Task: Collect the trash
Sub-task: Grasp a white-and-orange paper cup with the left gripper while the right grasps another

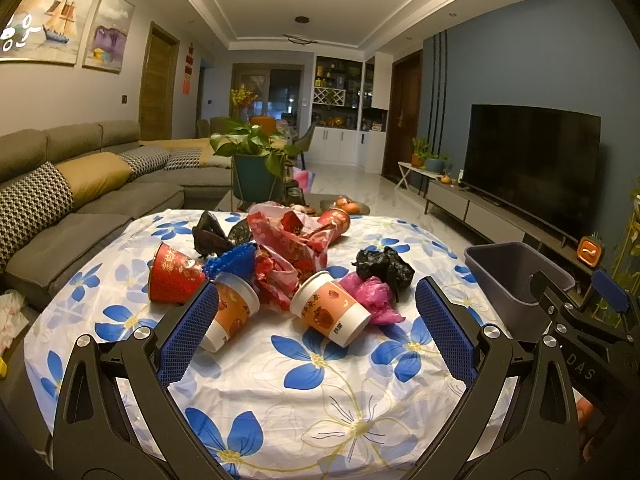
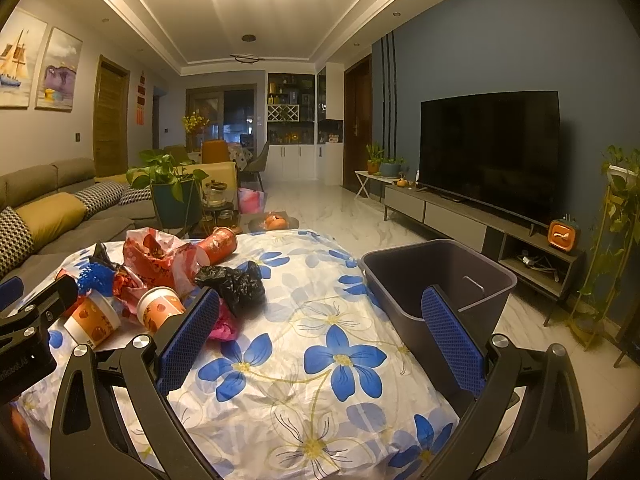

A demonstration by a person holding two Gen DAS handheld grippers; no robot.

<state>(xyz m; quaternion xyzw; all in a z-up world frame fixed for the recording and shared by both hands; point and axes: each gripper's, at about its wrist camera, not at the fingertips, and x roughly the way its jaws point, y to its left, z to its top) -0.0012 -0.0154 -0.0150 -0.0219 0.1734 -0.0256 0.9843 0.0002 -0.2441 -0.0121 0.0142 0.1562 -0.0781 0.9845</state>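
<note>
Trash is heaped on a table covered by a blue-flowered cloth: two orange-and-white paper cups on their sides, red cups, crumpled red plastic bags, a black bag, a pink bag and blue netting. My left gripper is open, level with the near cups, holding nothing. A dark grey bin stands at the table's right edge. My right gripper is open and empty, its right finger in front of the bin; the black bag lies to its left.
A grey sofa runs along the left. A potted plant and a low table with fruit stand beyond the heap. A TV on a low console lines the right wall, with marble floor between. The right gripper's body shows in the left wrist view.
</note>
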